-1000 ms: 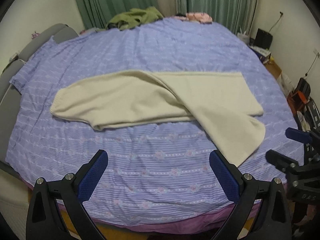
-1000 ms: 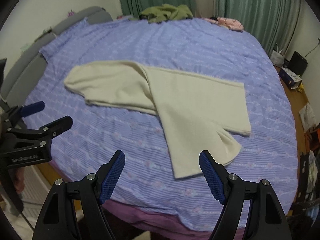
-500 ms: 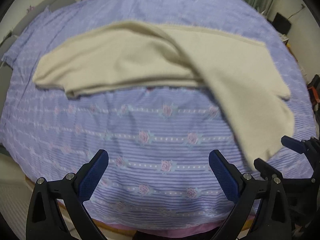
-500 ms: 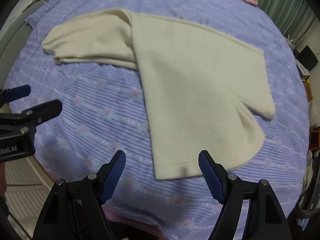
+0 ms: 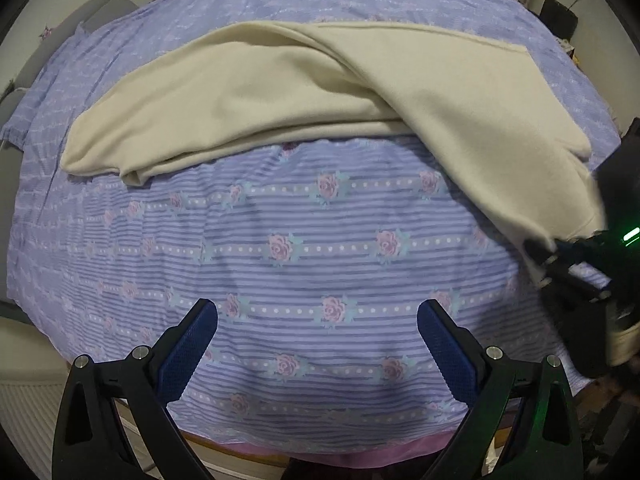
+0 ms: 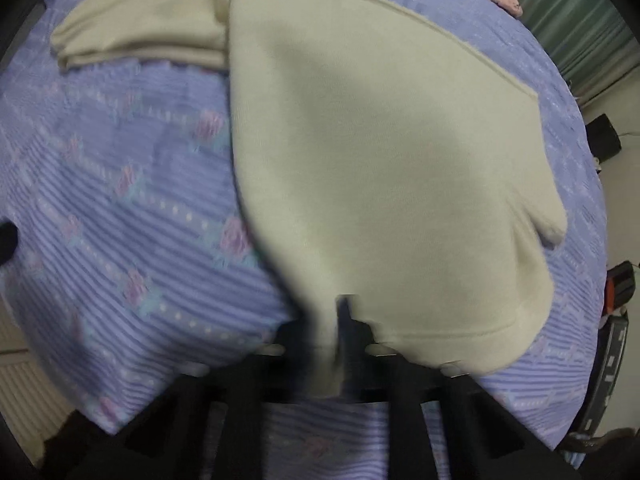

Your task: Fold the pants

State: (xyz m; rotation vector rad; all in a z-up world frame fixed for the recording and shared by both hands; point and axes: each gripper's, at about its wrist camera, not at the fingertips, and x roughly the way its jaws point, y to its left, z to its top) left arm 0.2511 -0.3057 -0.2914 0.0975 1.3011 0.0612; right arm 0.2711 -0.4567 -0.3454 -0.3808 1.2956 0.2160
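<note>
Cream pants (image 5: 304, 92) lie on a purple floral bedsheet (image 5: 304, 248), one leg stretched to the left, the other bent toward the near right. My left gripper (image 5: 318, 344) is open and empty above the bare sheet, short of the pants. My right gripper (image 6: 340, 344) is shut on the near hem of the bent leg (image 6: 384, 208); the view is blurred there. It also shows at the right edge of the left wrist view (image 5: 560, 256), at the leg's cuff.
The bed's near edge with a pink underlayer (image 5: 360, 450) runs along the bottom. A grey headboard (image 5: 44, 52) is at far left. Green curtains (image 6: 568, 12) and dark boxes (image 5: 560, 12) stand beyond the bed on the right.
Both grippers moved closer to the bed. My right gripper went from open to shut on the bent leg's hem. My left gripper stayed open.
</note>
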